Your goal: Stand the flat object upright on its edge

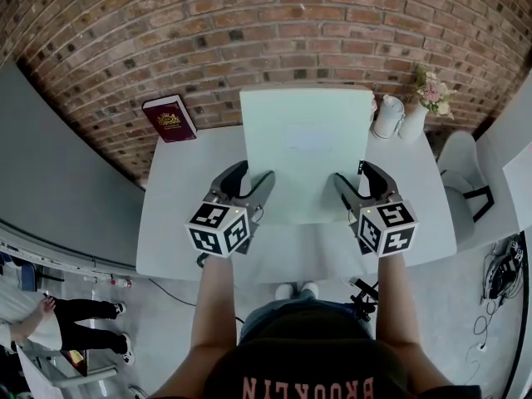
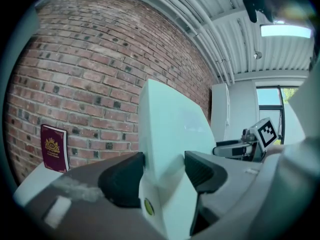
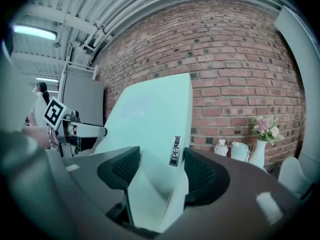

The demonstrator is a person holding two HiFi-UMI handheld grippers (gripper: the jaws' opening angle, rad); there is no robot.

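While the left gripper (image 1: pixel 254 179) and the right gripper (image 1: pixel 356 178) each clamp one side edge of the pale green flat panel (image 1: pixel 306 140), it slopes upward over the white table (image 1: pixel 179 223); a dark red booklet (image 1: pixel 169 119) leans on the brick wall (image 1: pixel 249 23) behind.

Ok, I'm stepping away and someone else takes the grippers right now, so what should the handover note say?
Left gripper: shut on the left side edge of the pale green flat object.
Right gripper: shut on its right side edge.
Object: held tilted up over the white table; I cannot tell whether its lower edge touches the table.
Done: gripped on both sides, no longer lying flat.
Left: settle it upright on its edge, check that it stands, then open both grippers.
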